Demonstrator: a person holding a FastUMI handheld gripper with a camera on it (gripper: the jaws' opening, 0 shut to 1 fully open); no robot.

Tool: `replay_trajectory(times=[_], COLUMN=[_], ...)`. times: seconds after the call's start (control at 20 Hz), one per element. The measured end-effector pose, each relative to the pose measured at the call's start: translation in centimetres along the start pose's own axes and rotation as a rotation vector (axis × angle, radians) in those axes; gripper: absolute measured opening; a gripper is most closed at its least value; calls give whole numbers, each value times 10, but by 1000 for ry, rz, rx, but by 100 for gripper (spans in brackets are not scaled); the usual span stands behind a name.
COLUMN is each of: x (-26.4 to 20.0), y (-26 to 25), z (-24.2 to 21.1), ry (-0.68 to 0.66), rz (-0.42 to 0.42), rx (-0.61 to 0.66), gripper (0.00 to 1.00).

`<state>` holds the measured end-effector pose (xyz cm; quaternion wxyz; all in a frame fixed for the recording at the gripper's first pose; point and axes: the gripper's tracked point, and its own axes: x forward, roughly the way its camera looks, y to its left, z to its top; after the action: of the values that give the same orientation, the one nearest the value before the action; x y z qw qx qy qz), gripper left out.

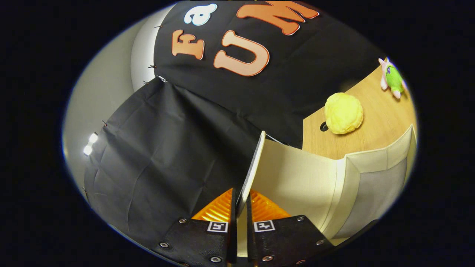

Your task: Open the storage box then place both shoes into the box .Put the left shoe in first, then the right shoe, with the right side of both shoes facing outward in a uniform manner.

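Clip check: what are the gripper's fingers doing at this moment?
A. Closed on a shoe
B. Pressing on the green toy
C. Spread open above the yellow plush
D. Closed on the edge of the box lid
D: the gripper has both fingers pinched on the thin edge of the raised lid of the cream box, while the yellow plush and green toy lie beyond on the table.
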<state>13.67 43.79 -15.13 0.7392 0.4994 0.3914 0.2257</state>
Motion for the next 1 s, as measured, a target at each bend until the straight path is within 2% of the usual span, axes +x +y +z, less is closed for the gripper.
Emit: replay_trajectory(times=[0.1, 0.15, 0.25, 0.35, 0.45, 0.75, 1.0], x=[0, -2, -13, -27, -44, -111, -174], y=[-1, 0, -1, -9, -26, -86, -149], z=[-5, -7, -15, -12, 0, 26, 48], ry=[5, 11, 36, 42, 2, -55, -75], rz=[-8, -9, -5, -32, -96, -260, -460], rx=[-27, -42, -83, -131, -201, -327, -431], gripper=[22, 34, 51, 67, 78, 94, 96])
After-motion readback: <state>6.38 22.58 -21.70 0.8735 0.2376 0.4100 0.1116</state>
